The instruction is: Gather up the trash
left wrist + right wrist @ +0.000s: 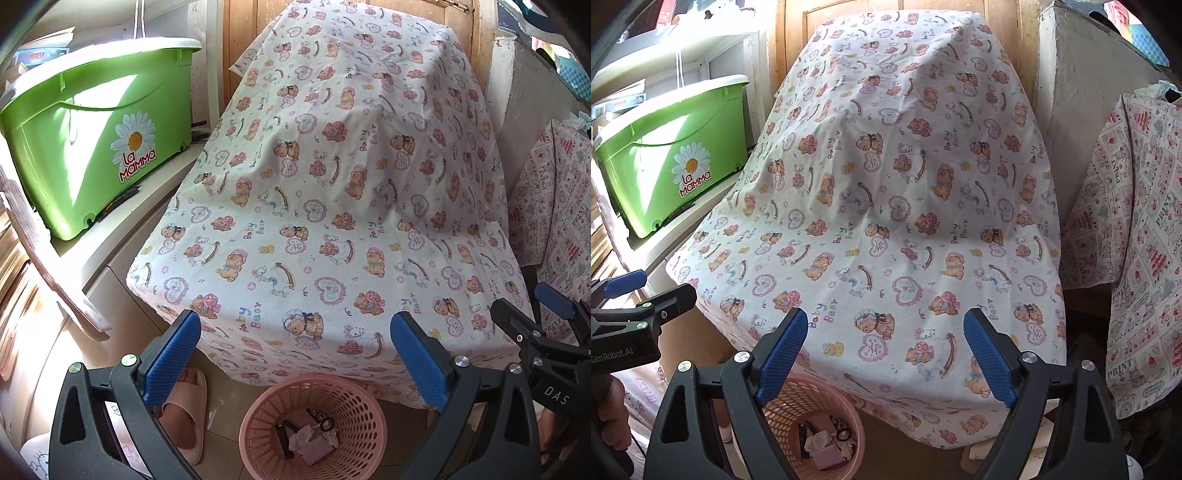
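A pink perforated basket (354, 413) stands on the floor in front of a table draped in a bear-print cloth (332, 206). Inside lie crumpled tissue (301, 437), a pink checked piece, a dark object and a small ring. My left gripper (295, 354) is open and empty, held above the basket at the cloth's front edge. My right gripper (886, 354) is open and empty, over the cloth (886, 206), with the basket (798, 398) below to its left. Each gripper shows at the edge of the other's view.
A green "La Mamma" bucket (96, 140) sits on a white ledge at the left. A second printed cloth (1137, 258) covers something at the right. A foot in a pink slipper (184, 410) stands left of the basket. A wooden door is behind the table.
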The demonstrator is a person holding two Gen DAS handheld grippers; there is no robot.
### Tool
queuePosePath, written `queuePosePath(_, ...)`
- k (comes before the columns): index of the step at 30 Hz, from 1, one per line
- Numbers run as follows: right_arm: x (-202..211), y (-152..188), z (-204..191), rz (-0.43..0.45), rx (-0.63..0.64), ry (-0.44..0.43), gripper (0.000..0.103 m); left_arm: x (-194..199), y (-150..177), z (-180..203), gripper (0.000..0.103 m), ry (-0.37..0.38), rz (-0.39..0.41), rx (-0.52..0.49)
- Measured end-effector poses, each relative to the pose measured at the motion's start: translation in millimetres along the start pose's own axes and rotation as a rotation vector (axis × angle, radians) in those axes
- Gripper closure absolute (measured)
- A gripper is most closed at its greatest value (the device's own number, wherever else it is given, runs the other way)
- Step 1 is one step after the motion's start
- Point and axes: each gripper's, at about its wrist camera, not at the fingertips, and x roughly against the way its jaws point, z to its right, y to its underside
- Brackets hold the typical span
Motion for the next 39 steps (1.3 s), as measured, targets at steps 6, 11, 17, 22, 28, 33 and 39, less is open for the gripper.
queuePosePath(6,12,-2,0,0.068,-0.01,0.017,0.0,3,-1,-2,0.002,-0.003,0.023,0.011)
queuePosePath(11,11,-2,-1,0.065,-0.004,0.028,0.0,7,-1,2,0.002,-0.031,0.052,-0.022)
queuePosePath(17,11,0,-2,0.069,0.0,0.038,0.0,12,-1,0,0.002,0.004,0.078,0.003)
queuePosePath(22,10,1,-2,0.062,-0.002,0.033,0.0,11,-2,-2,0.002,-0.003,0.076,0.02)
queuePosePath(28,9,2,-2,0.059,-0.001,0.031,0.0,9,-2,-5,0.002,-0.011,0.065,0.03)
queuePosePath(33,10,2,-3,0.058,-0.003,0.033,0.0,5,-1,-8,0.002,-0.014,0.051,0.039)
queuePosePath(39,10,3,-3,0.058,-0.003,0.032,0.0,6,-2,-6,0.002,-0.037,0.062,0.018)
